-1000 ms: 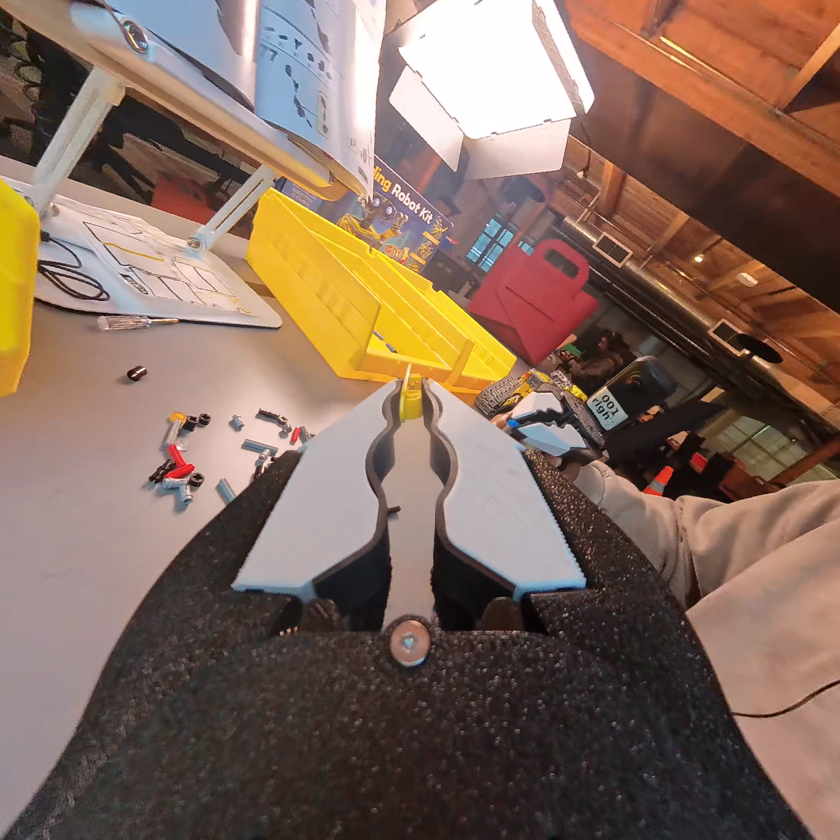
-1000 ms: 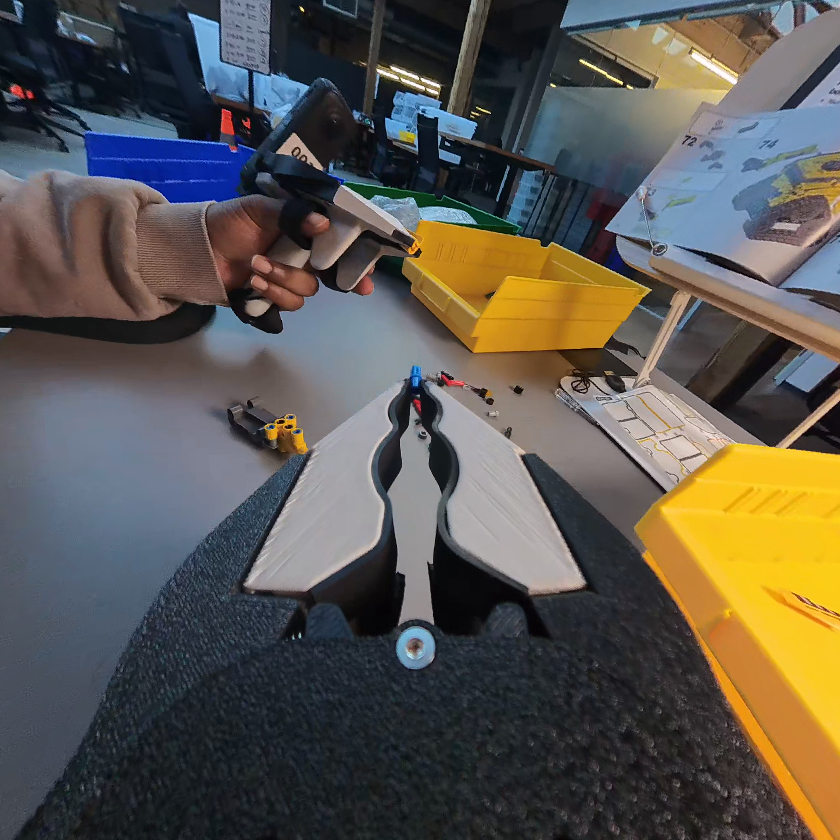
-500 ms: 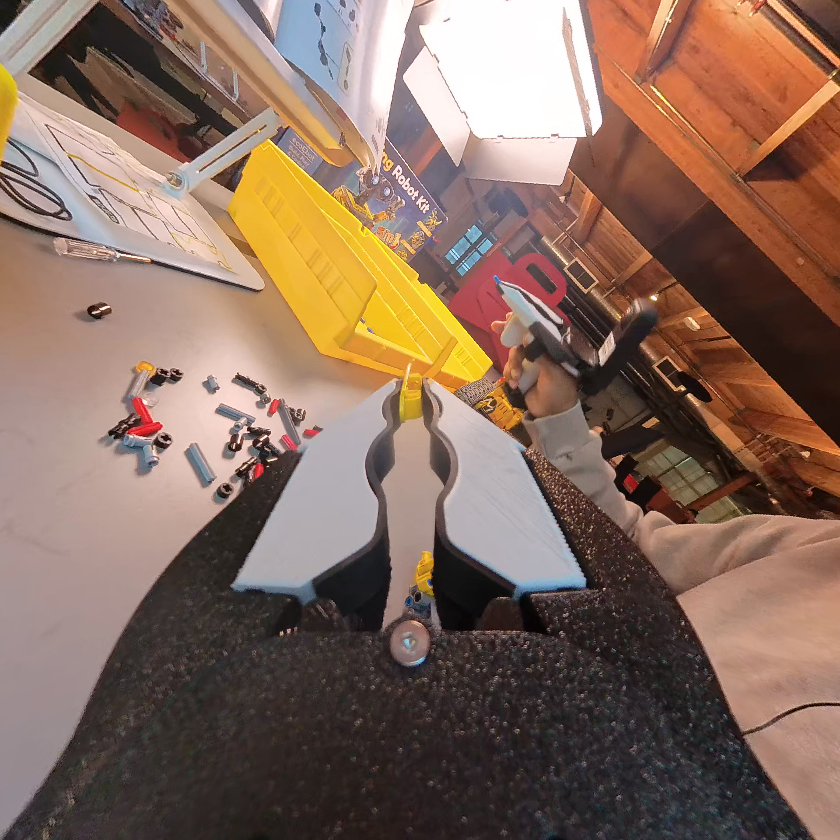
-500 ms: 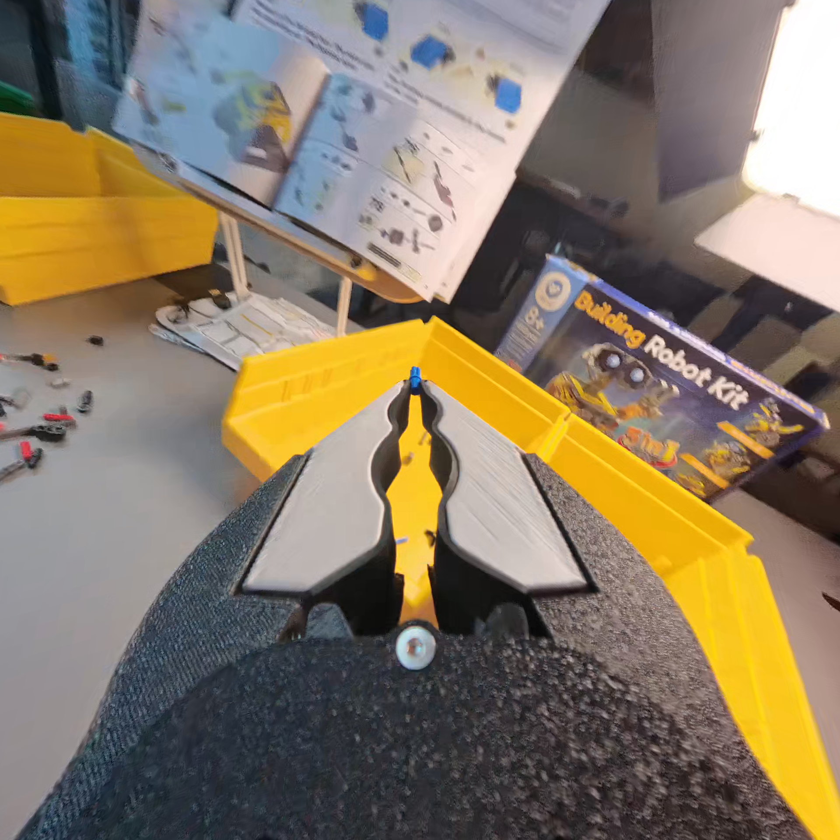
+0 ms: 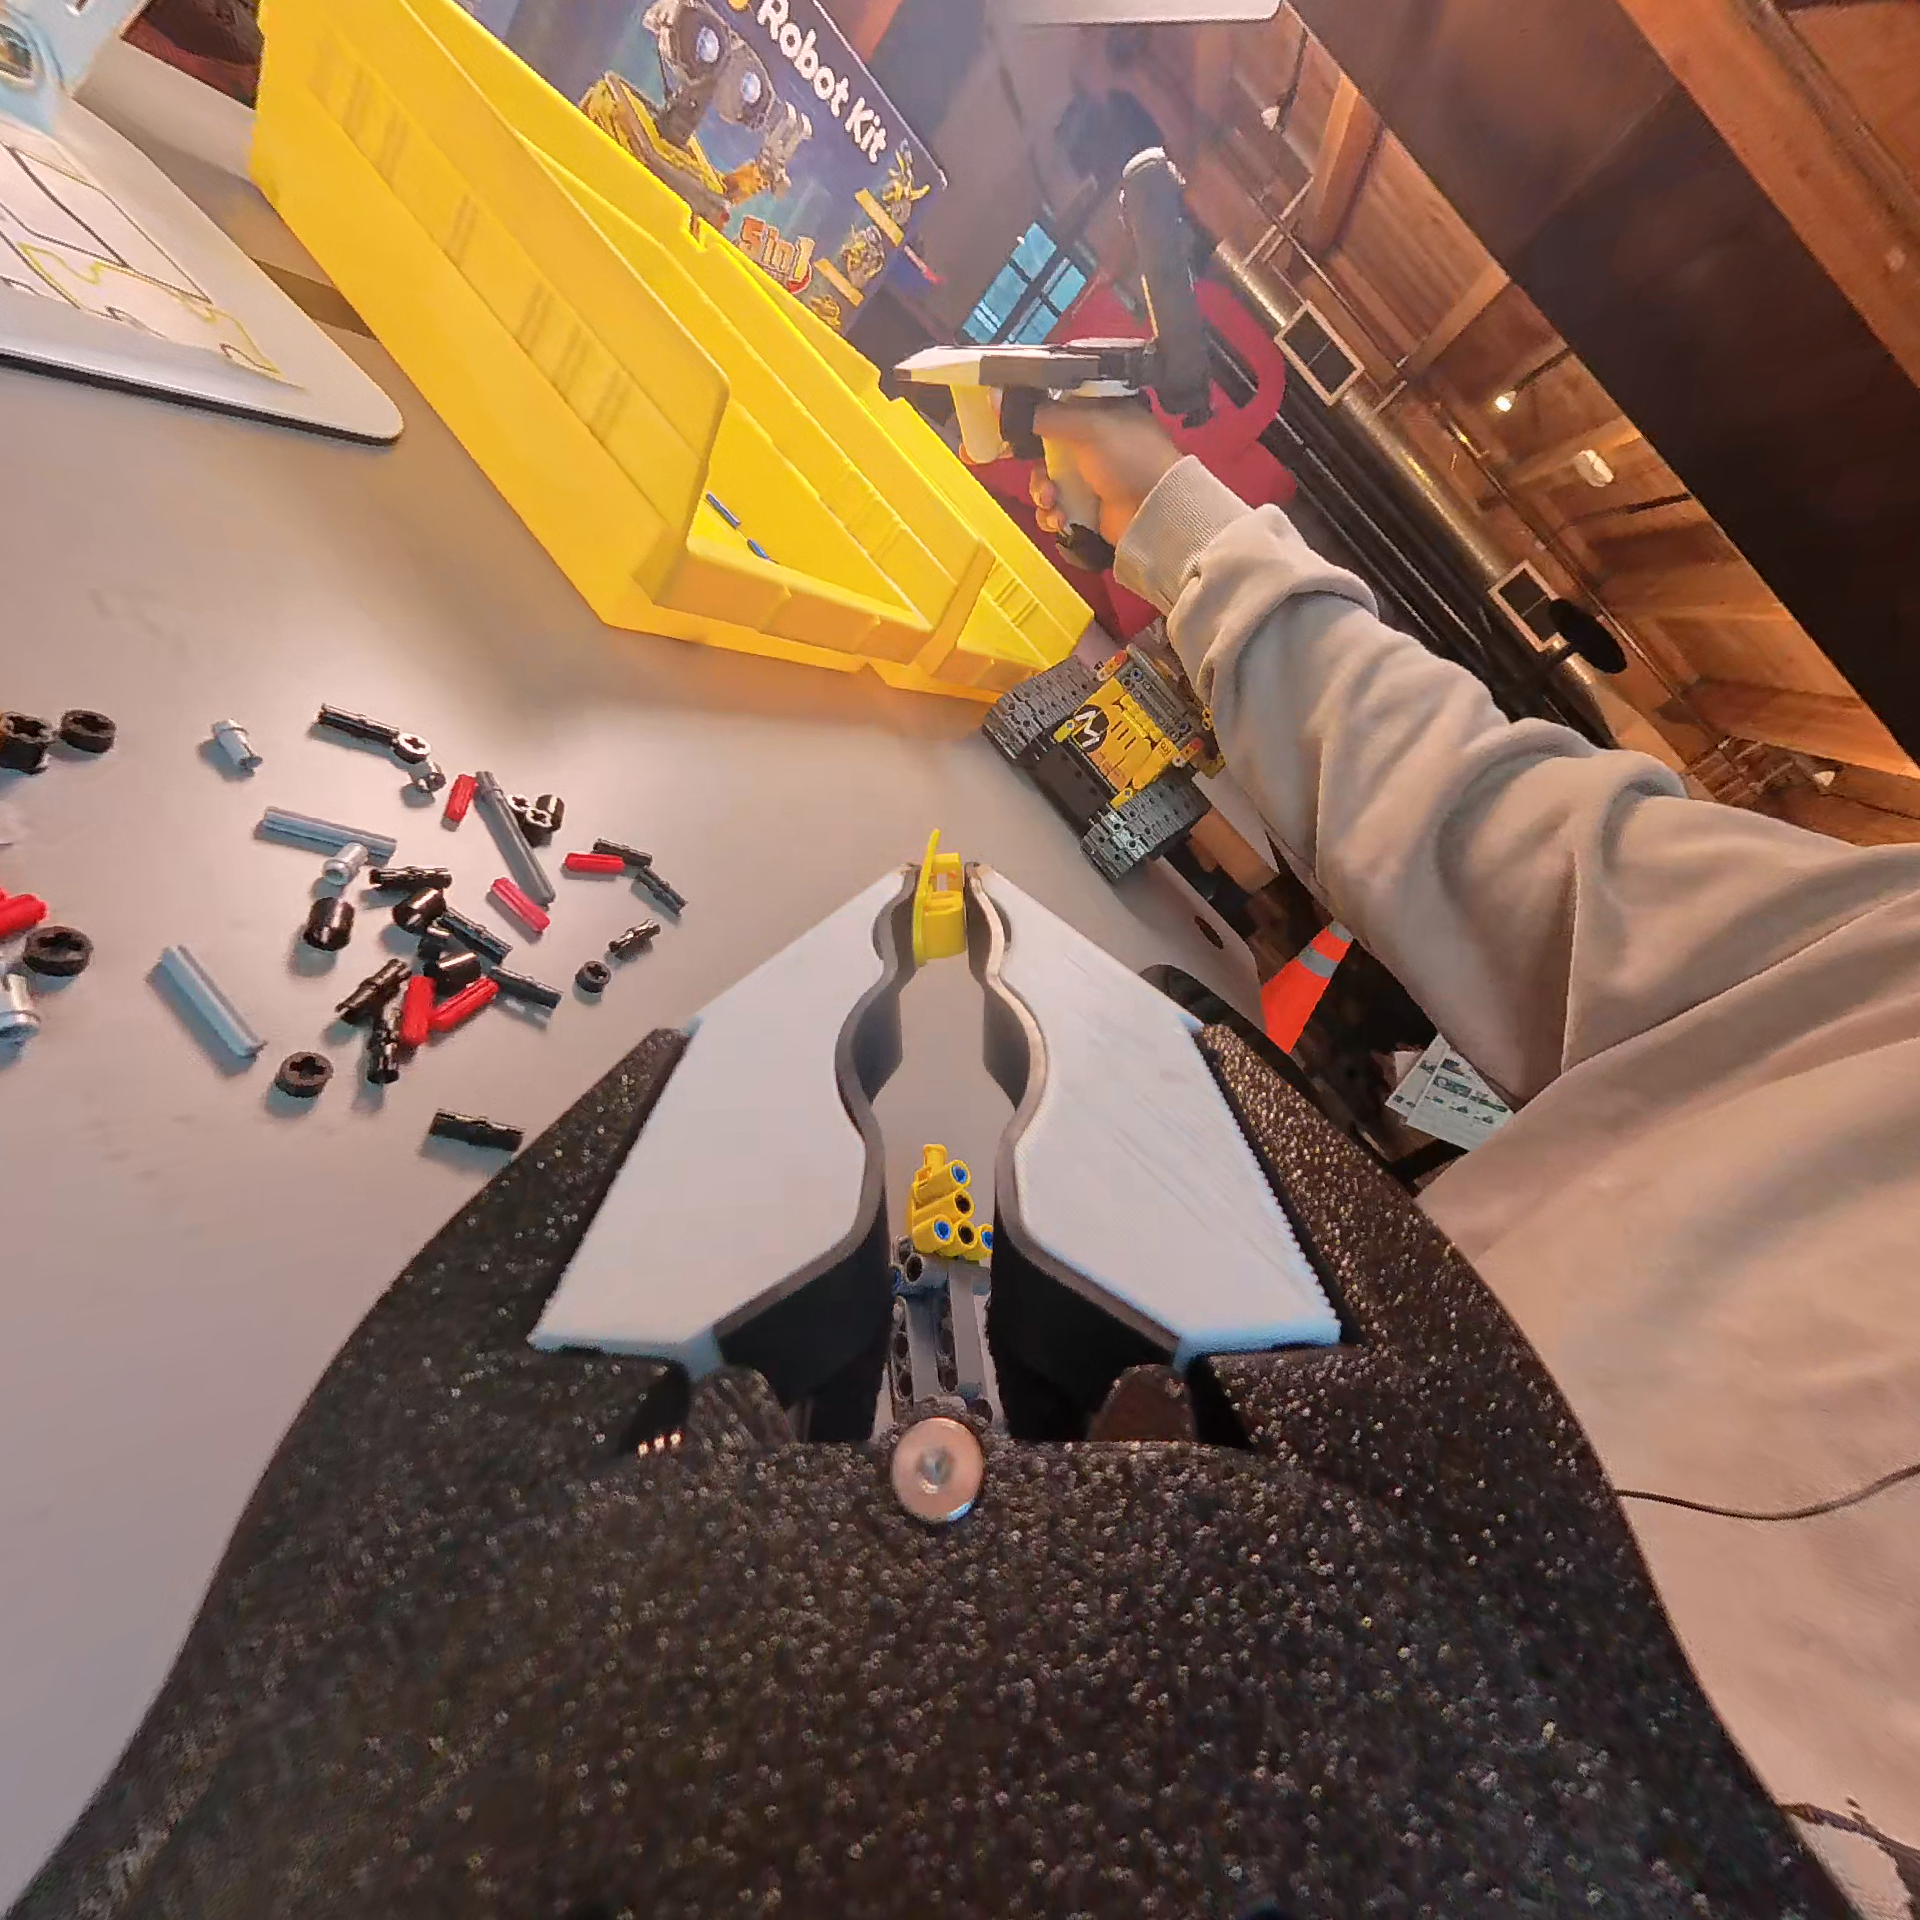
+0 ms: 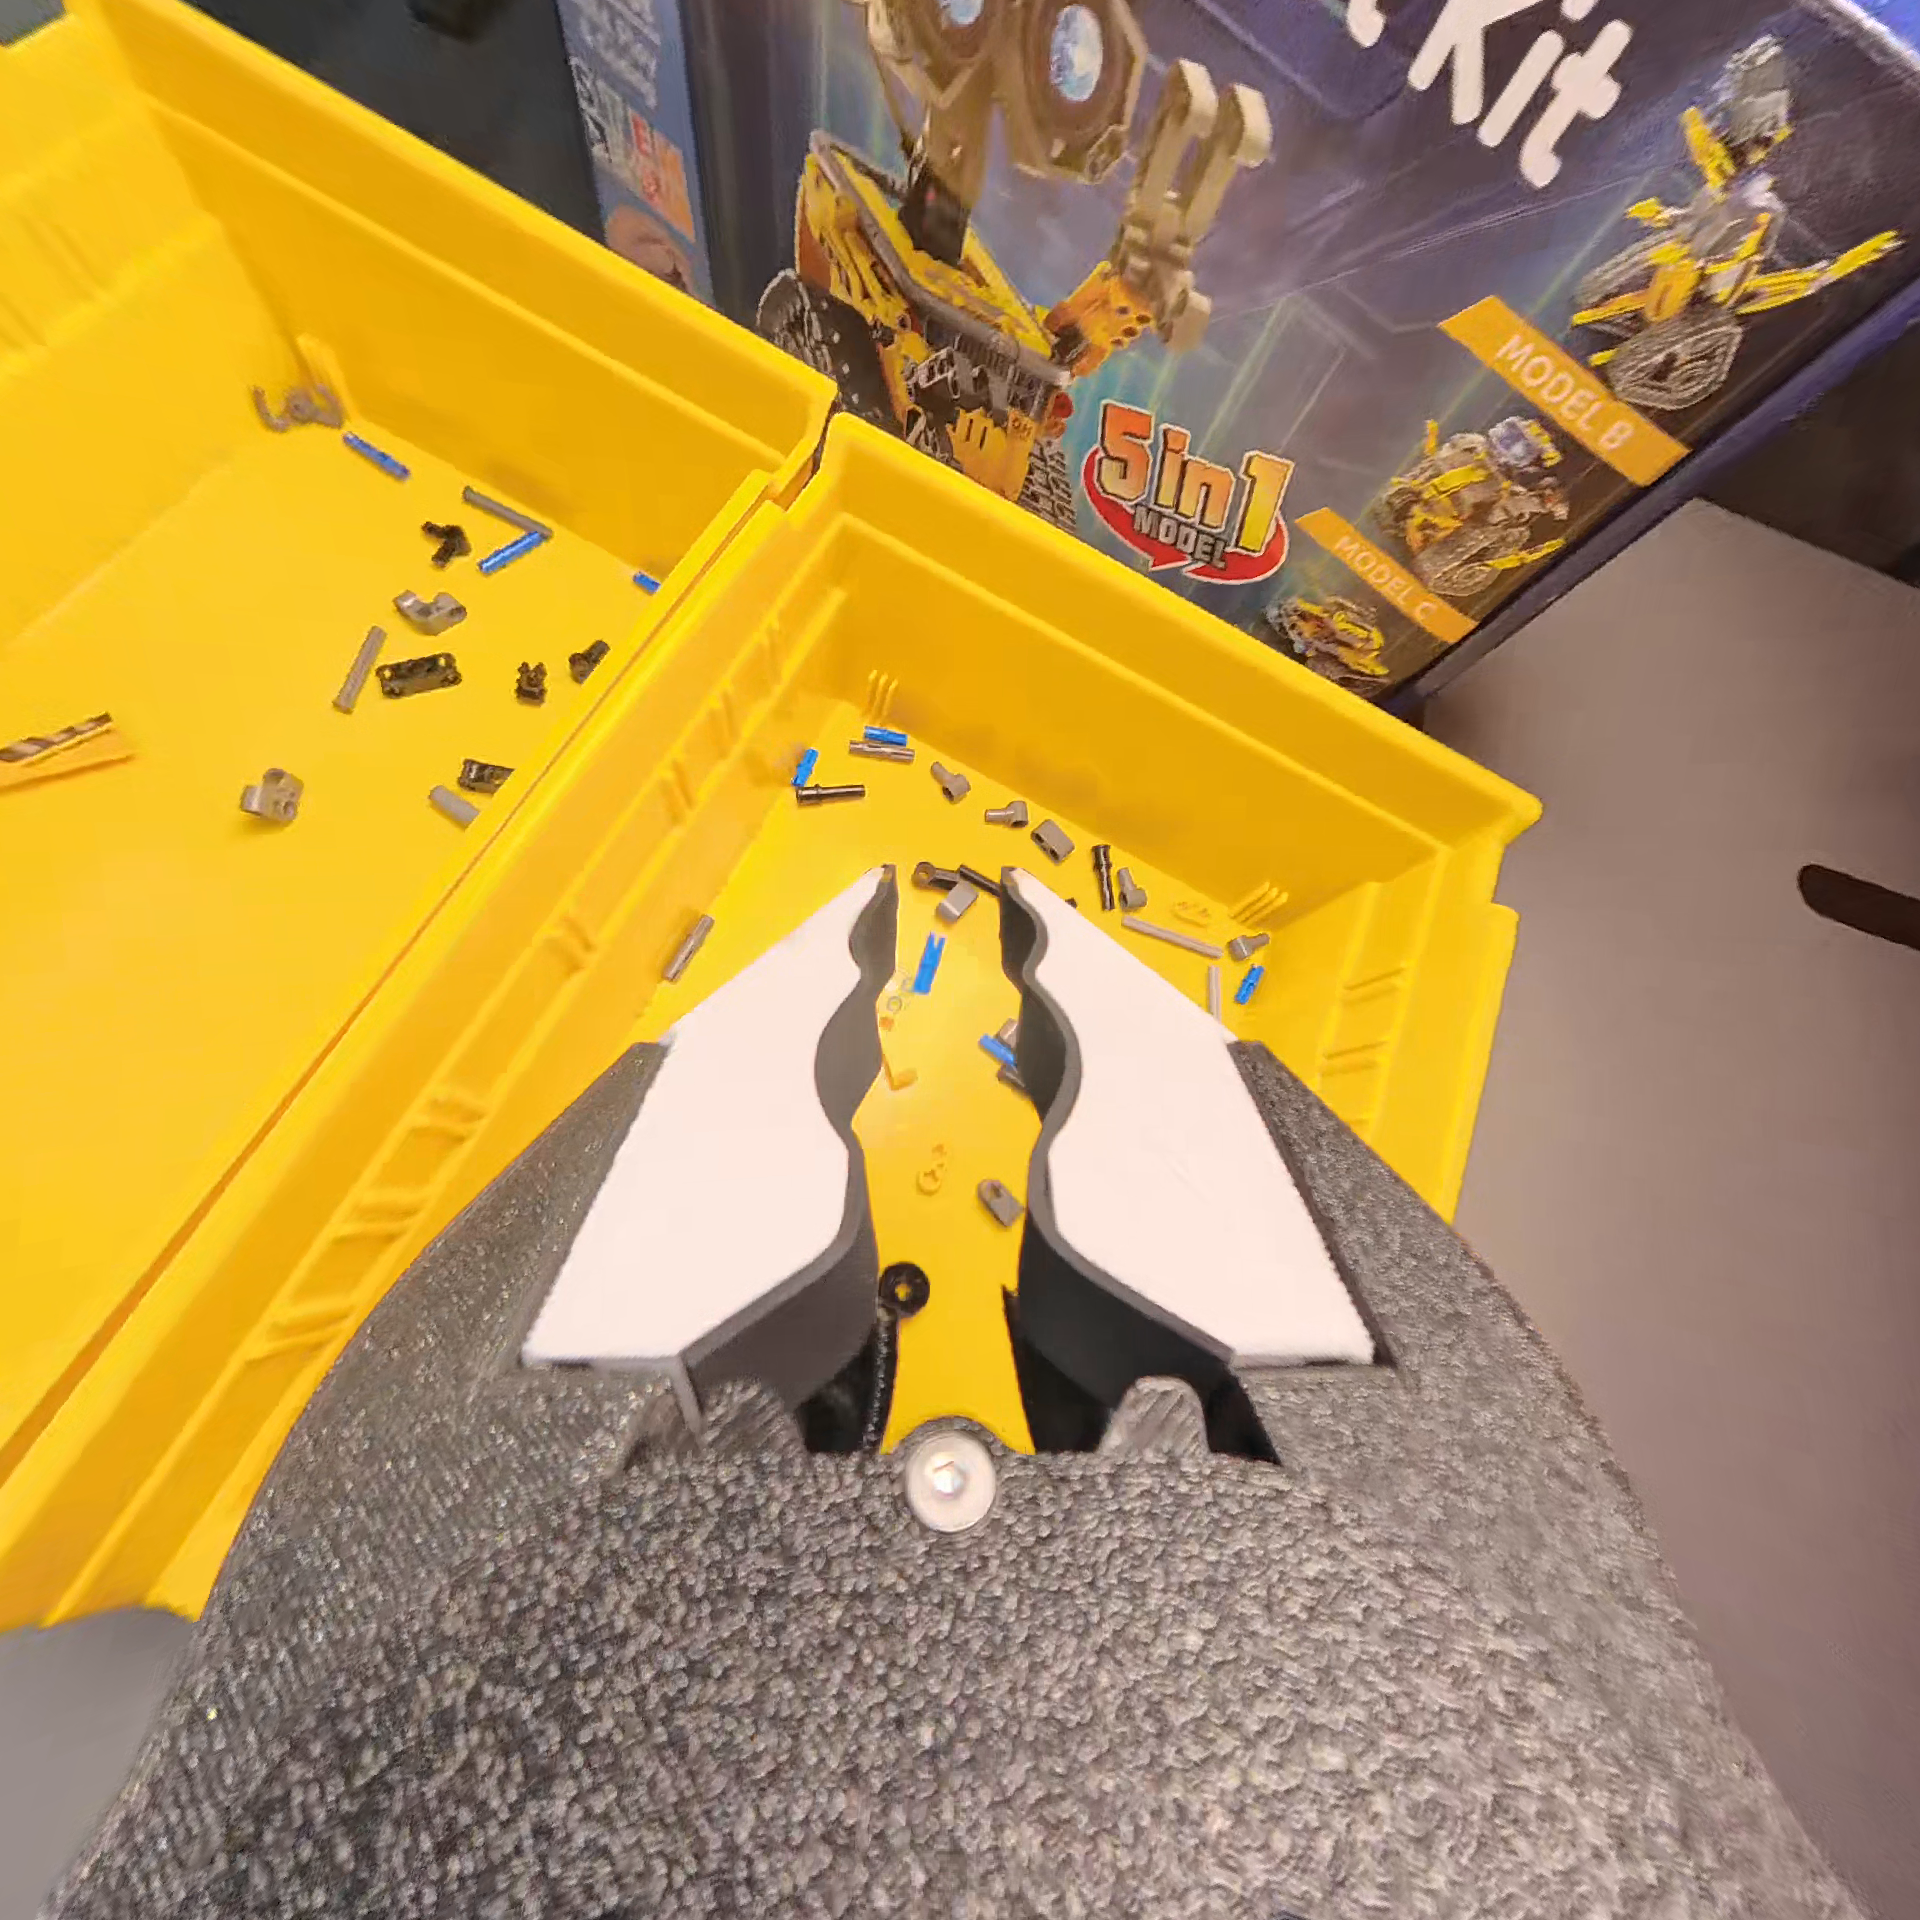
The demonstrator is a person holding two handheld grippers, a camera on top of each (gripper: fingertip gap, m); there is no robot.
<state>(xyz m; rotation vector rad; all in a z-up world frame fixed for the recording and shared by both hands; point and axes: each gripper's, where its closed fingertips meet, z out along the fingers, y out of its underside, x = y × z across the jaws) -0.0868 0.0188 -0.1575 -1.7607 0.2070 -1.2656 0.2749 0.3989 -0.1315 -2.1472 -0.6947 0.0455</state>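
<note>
Tongs on the left gripper [image 5: 940, 883] pinched a small yellow piece [image 5: 932, 914] at their tips, above the grey table [image 5: 156, 1299]. Beneath them lay a yellow and grey assembly [image 5: 940, 1226], with loose black, red and grey pins [image 5: 436, 935] scattered to the left. The right gripper [image 6: 943, 883] hung with its tongs slightly spread and empty over the yellow bin [image 6: 1351, 727], among blue pins [image 6: 930, 961] and grey connectors [image 6: 997, 1200]. A printed kit box [image 6: 1351, 312] stood behind it.
</note>
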